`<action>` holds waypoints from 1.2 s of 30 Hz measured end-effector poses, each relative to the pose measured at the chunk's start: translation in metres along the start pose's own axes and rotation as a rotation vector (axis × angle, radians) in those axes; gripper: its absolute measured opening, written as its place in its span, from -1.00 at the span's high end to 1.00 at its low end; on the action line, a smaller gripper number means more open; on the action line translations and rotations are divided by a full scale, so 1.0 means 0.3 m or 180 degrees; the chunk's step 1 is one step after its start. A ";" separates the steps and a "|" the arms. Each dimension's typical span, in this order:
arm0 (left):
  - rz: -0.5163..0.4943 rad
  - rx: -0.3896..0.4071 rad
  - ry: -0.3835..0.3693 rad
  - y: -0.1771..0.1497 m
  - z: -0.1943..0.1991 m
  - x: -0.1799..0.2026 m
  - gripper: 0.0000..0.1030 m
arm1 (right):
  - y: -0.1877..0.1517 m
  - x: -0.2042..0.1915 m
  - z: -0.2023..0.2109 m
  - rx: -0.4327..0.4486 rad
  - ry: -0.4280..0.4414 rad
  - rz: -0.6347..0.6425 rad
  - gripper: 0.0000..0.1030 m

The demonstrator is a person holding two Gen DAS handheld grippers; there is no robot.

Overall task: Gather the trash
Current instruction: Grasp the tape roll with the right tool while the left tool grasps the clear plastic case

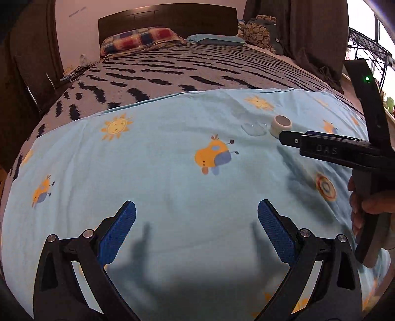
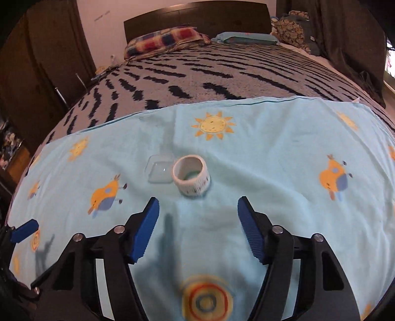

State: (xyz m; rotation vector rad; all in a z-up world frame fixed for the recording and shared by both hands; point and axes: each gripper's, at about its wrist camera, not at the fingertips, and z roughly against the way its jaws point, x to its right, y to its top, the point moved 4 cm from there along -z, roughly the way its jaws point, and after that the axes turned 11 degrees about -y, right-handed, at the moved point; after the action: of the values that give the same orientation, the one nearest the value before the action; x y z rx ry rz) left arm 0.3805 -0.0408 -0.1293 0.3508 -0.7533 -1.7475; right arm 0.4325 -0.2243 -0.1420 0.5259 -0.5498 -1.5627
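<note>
White, with a band of small dark print low on its outer wall, the roll of tape (image 2: pixel 191 174) stands on its flat edge on the light blue sheet (image 2: pixel 271 153), its hollow core facing upward and a thin layer of tape wound on the ring; the sheet colour shows through the open centre; touching or just beside its left side lies a clear plastic blister piece (image 2: pixel 159 170), square with rounded corners, flat on the cloth and nearly invisible against it; the sheet carries printed suns, orange cartoon figures and a ringed target motif, and is spread over a grey bedspread with dark dashes (image 2: pixel 222 74); a checked pillow (image 2: pixel 165 40) and a blue pillow (image 2: pixel 246 38) lie at the dark headboard (image 2: pixel 197 17); the right gripper (image 2: pixel 198 217) is held above the sheet just short of the roll, jaws spread wide, nothing between the blue pads, the roll lying ahead of and centred on the gap; in the left wrist view the same roll (image 1: pixel 282 124) sits just beyond the black tip of the right tool; the left gripper (image 1: pixel 196 221) hovers over bare sheet well apart from the roll, jaws likewise wide apart and holding nothing; both tools cast shadows on the cloth beneath them.
</note>
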 end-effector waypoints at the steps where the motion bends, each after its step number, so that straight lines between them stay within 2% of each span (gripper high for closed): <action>1: 0.0009 -0.0006 -0.0011 0.010 -0.017 -0.004 -0.83 | 0.010 -0.003 -0.015 -0.0007 -0.0013 -0.0002 -0.23; 4: 0.0011 -0.0021 -0.0023 0.037 -0.057 -0.009 -0.83 | 0.044 -0.018 -0.051 -0.0006 -0.0016 0.0021 -0.14; 6: 0.0005 -0.0031 -0.0032 0.051 -0.079 -0.009 -0.83 | 0.067 -0.030 -0.066 0.0005 -0.0025 0.0086 0.01; 7: 0.0000 -0.0039 -0.0040 0.059 -0.091 -0.008 -0.83 | 0.074 -0.034 -0.073 -0.0002 -0.0022 0.0127 0.24; 8: -0.0007 -0.0043 -0.0048 0.068 -0.101 -0.008 -0.83 | 0.078 -0.035 -0.078 -0.0016 0.0008 0.0143 0.34; 18: -0.0197 -0.0042 -0.0241 0.184 -0.255 0.077 -0.81 | 0.159 0.089 -0.037 0.0168 -0.0004 0.0025 0.35; 23: -0.0323 -0.0085 -0.0343 0.231 -0.319 0.130 -0.67 | 0.181 0.142 -0.054 0.0177 -0.0022 0.0017 0.35; 26: -0.0406 -0.0136 -0.0376 0.260 -0.361 0.164 -0.52 | 0.177 0.165 -0.076 0.0163 -0.0066 0.0064 0.35; 28: -0.0433 -0.0168 -0.0383 0.274 -0.387 0.179 -0.32 | 0.168 0.177 -0.088 0.0143 -0.0081 0.0082 0.35; 32: -0.0461 -0.0184 -0.0451 0.300 -0.415 0.197 -0.05 | 0.146 0.206 -0.094 0.0105 -0.0060 0.0067 0.35; 34: -0.0495 -0.0192 -0.0489 0.305 -0.418 0.207 0.23 | 0.138 0.213 -0.083 0.0109 -0.0037 0.0068 0.35; 36: -0.0555 -0.0181 -0.0480 0.298 -0.407 0.216 0.23 | 0.130 0.212 -0.058 0.0135 -0.0037 0.0113 0.35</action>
State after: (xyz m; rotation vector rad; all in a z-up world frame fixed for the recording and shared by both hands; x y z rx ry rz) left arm 0.4987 -0.1528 -0.1537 0.2541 -0.7980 -1.9726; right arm 0.4698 -0.2904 -0.1312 0.5370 -0.5992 -1.5241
